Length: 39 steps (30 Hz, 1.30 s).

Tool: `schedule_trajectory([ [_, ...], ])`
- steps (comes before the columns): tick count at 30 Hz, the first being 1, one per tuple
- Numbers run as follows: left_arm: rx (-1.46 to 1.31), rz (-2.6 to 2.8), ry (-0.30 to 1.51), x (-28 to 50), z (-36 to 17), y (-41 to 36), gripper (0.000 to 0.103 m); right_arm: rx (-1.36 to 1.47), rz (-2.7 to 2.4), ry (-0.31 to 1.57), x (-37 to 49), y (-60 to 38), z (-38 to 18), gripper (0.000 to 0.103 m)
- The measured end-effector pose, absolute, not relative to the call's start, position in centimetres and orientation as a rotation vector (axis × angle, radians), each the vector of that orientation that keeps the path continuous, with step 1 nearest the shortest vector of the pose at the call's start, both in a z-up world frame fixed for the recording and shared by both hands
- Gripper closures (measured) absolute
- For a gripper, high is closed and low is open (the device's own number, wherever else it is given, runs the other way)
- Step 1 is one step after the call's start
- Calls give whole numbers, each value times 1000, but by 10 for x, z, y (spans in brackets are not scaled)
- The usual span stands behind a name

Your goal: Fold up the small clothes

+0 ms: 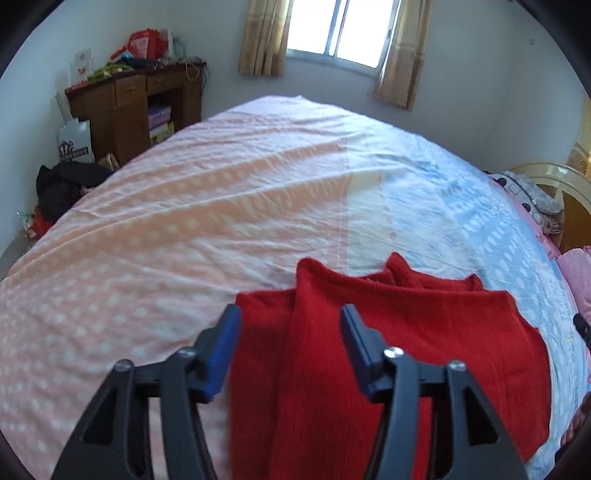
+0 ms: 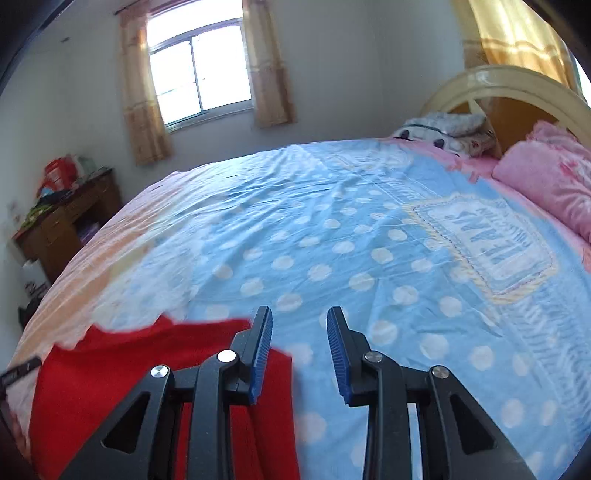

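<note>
While both claws, left [image 1: 290, 314] and right [image 2: 299, 315], hang released, the red garment [image 1: 406, 332] shows no readable label.

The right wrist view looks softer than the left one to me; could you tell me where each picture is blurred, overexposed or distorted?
Right wrist view: the red garment has a smeared edge, the polka-dot bedsheet is soft, the window is blown out. Left wrist view: the sheet's dots streak, the window is white, the red garment is fairly sharp. Both: fisheye bulges the bed, and the corners are dark.

Cluttered wood desk [image 1: 129, 99], curtained window [image 1: 340, 33], pink pillow [image 2: 546, 184].
</note>
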<state>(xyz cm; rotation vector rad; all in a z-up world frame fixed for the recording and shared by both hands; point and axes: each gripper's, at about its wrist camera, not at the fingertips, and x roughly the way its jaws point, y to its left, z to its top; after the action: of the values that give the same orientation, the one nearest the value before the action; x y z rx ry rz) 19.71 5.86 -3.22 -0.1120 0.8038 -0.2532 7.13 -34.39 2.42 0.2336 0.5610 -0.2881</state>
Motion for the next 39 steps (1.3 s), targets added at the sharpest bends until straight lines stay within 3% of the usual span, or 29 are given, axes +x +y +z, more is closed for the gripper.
schedule_trajectory([
  [4,-108,-323,798,155,-29,45,42,161,-157,619,38,-299,7,71],
  [7,-89,-341,795,126,-34,30,34,108,-185,682,34,-278,-15,71],
  [17,-77,-359,832,94,-55,15,31,245,-145,728,19,-299,-40,71],
  [19,-106,-364,837,92,-54,17,31,233,-120,724,16,-295,-39,97],
  [26,-93,-389,810,91,-50,23,31,259,-167,764,-9,-300,-49,98],
  [34,38,-300,791,89,-71,27,24,284,-133,773,-19,-305,-47,96],
  [39,-24,-299,768,87,-62,38,24,271,-197,608,-34,-303,-6,93],
])
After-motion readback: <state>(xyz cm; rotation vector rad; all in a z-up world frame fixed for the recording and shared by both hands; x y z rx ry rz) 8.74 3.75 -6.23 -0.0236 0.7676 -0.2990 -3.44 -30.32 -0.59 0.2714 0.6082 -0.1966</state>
